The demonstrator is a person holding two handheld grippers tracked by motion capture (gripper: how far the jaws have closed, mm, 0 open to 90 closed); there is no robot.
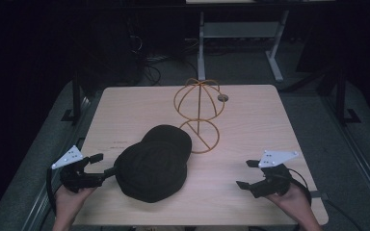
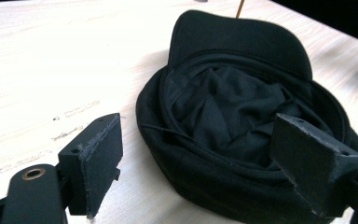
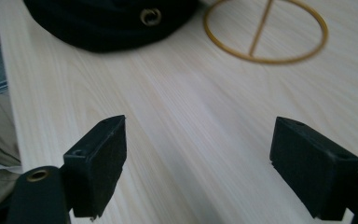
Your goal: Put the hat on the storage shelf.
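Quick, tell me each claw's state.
Left claw: open, at the black cap's rim, not gripping.
Right claw: open, holding nothing.

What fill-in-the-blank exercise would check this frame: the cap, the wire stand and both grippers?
1. The black cap lies on the table with its opening facing ____.
2. The gold wire hat stand carries ____ cap.
3. The left gripper has its jaws ____ beside the cap.
4. The right gripper holds ____.

Missing words: up; no; open; nothing

No readable text or labels
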